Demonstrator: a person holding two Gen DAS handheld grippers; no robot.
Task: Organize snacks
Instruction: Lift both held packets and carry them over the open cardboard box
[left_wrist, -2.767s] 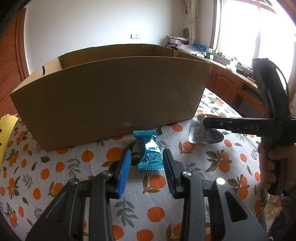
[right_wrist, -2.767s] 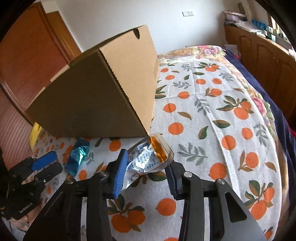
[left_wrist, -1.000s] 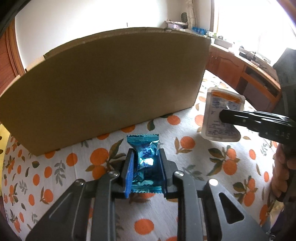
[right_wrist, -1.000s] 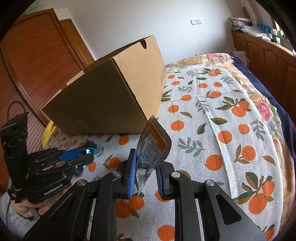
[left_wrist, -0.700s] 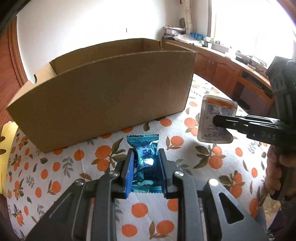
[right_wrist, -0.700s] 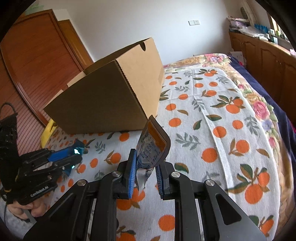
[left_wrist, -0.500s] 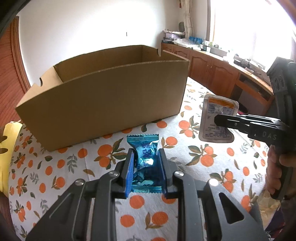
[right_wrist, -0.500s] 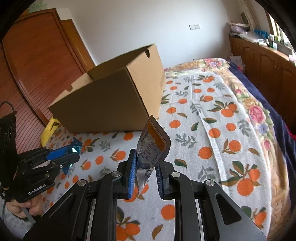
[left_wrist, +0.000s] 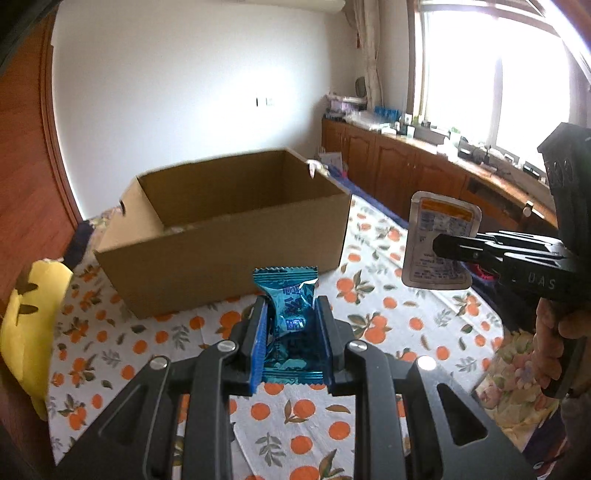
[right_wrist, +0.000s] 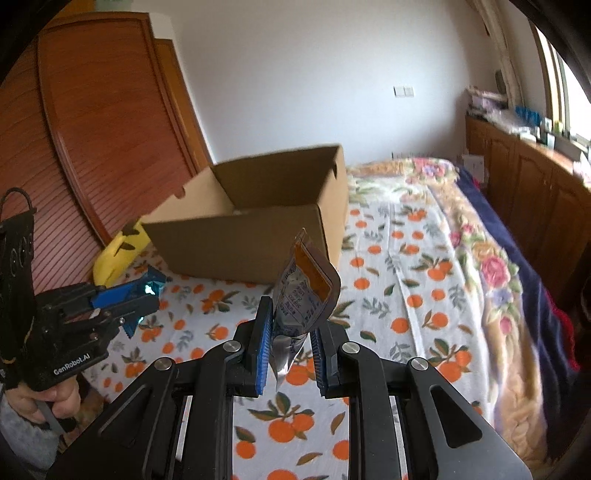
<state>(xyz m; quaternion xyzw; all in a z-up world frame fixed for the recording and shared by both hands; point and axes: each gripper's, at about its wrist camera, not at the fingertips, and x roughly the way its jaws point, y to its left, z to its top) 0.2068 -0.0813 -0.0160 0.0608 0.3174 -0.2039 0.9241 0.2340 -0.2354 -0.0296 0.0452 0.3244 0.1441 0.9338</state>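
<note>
A bed (right_wrist: 424, 258) covered with a white sheet printed with oranges and leaves carries an open cardboard box (left_wrist: 229, 236); a flowered blanket with a dark blue edge lies along the bed's far side. White walls, a reddish wooden wardrobe (right_wrist: 92, 129) and a row of low wooden cabinets (left_wrist: 406, 173) under a bright window close the room.

The left gripper (left_wrist: 291, 332) is clamped on a blue candy wrapper (left_wrist: 290, 306), held upright in the air in front of the box's near wall. The right gripper (right_wrist: 291, 350) is closed on the lower edge of a silver pouch with an orange band (right_wrist: 306, 288), held above the sheet, to the right of the box.

The left view alone shows the window, the cluttered cabinet tops and the flat printed face of the pouch. The right view alone shows the wardrobe, the blanket's length, and the pouch edge-on. A yellow cushion (left_wrist: 29, 325) lies left of the box in both views.
</note>
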